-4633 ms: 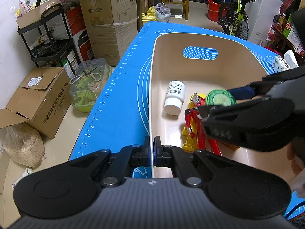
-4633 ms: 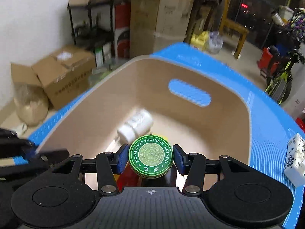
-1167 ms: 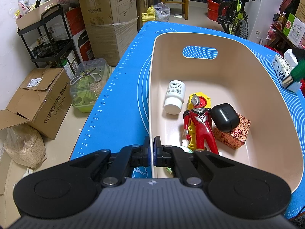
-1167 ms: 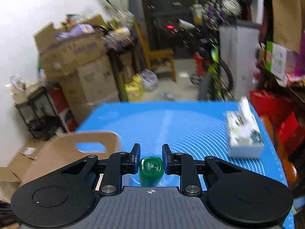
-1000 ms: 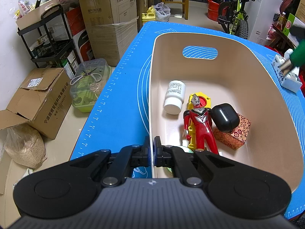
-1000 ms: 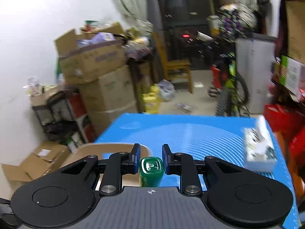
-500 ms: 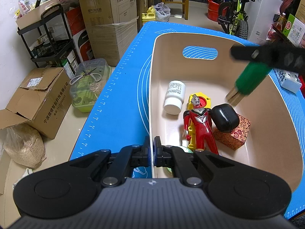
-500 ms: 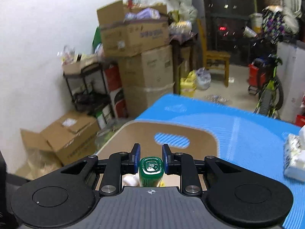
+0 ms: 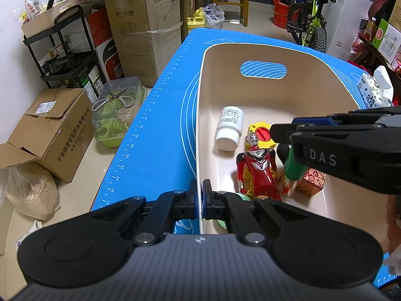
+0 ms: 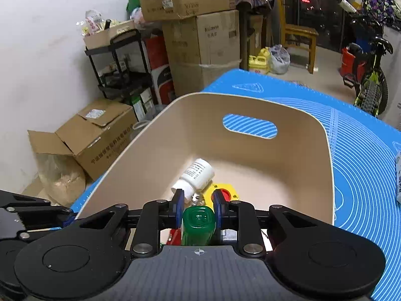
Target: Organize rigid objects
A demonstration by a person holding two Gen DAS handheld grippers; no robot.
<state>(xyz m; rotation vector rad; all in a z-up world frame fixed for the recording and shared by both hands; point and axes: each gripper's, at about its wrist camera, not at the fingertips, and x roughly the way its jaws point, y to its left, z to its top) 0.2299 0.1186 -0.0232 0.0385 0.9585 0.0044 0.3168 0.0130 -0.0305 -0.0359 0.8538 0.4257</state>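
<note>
- The left gripper (image 9: 199, 199) is clamped on the near left rim of the beige bin (image 9: 200, 130), one finger inside the wall and one outside. It points steeply down along that rim.
- The bin stands on the blue mat (image 9: 160, 115), near the mat's left edge, with its handle cutout at the far wall.
- The right gripper (image 10: 198, 207) grasps a green bottle (image 10: 198, 225) between its blue pads, with the bottle's end facing the camera. In the left wrist view it reaches in from the right, angled down over the bin's near right part, with the green bottle (image 9: 294, 166) hanging above the contents.
- On the bin floor lie a white pill bottle (image 9: 229, 128), a red toy figure (image 9: 258, 173), a yellow and red toy (image 9: 260, 135) and a patterned red box (image 9: 309, 181).
- A tissue pack (image 9: 373, 94) lies on the mat by its right edge, beyond the bin.
</note>
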